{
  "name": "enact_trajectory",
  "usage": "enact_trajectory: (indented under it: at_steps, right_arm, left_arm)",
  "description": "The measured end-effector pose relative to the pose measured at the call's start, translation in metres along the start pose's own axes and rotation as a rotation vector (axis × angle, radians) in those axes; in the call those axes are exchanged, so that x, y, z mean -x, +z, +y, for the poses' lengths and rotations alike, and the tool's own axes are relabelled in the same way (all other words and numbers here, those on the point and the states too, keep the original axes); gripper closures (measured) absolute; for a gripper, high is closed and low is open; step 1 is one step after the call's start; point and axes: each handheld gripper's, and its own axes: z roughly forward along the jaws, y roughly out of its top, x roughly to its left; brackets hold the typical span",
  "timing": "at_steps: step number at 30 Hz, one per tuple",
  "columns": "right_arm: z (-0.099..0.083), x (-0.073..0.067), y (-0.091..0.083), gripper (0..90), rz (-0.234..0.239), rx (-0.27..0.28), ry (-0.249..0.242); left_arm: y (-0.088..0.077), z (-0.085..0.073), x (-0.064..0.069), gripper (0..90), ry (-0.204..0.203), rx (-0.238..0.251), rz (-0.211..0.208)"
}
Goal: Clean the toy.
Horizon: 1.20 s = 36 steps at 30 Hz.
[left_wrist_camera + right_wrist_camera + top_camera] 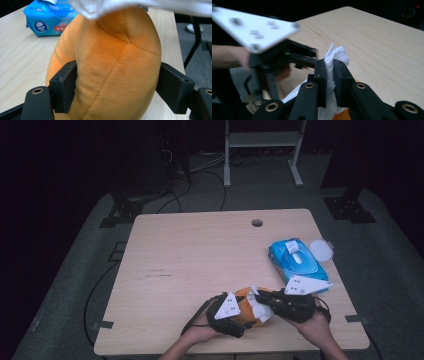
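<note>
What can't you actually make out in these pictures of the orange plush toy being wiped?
- Orange plush toy, left gripper view: its top is hidden by the white wipe, its bottom cut off by the edge, so its shape is unclear.
- Blue wipes pack, high view: label too small to read.
- Left claw, right gripper view: blurred.
- Right claw, right gripper view: hides the wipe's middle.

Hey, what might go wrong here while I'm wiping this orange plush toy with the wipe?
The left gripper squeezes only the soft sides of the orange plush toy, so it may slip or twist out under rubbing. The right gripper pinches a small fold of the white wipe, which might pull free.
</note>
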Motion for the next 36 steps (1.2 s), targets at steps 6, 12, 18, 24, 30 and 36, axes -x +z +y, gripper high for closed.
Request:
enact_trajectory:
  at_steps: [6, 12, 18, 24, 30, 36]
  right_arm:
    - [-0.003, -0.01, 0.015, 80.9, -0.075, -0.061, -0.106]
    - [-0.008, 0.003, 0.006, 80.9, -0.11, -0.055, -0.078]
    - [-0.023, 0.03, 0.001, 80.9, -0.169, -0.055, 0.005]
    - [-0.034, 0.051, -0.001, 80.9, -0.216, -0.058, 0.093]
    - [-0.041, 0.055, 0.002, 81.1, -0.213, -0.073, 0.128]
    - [-0.027, 0.03, 0.006, 81.3, -0.095, 0.009, 0.096]
  left_arm:
    - [0.0, 0.001, -0.002, 24.9, -0.024, -0.01, 0.002]
    - [-0.003, -0.003, -0.012, 25.0, -0.092, 0.019, -0.019]
    - [-0.008, -0.007, -0.017, 25.0, -0.118, 0.026, -0.03]
    - [-0.009, -0.008, -0.02, 25.1, -0.126, 0.03, -0.026]
    - [-0.018, -0.015, -0.039, 25.5, -0.257, 0.068, -0.033]
    - [-0.02, -0.019, -0.045, 25.5, -0.316, 0.082, -0.034]
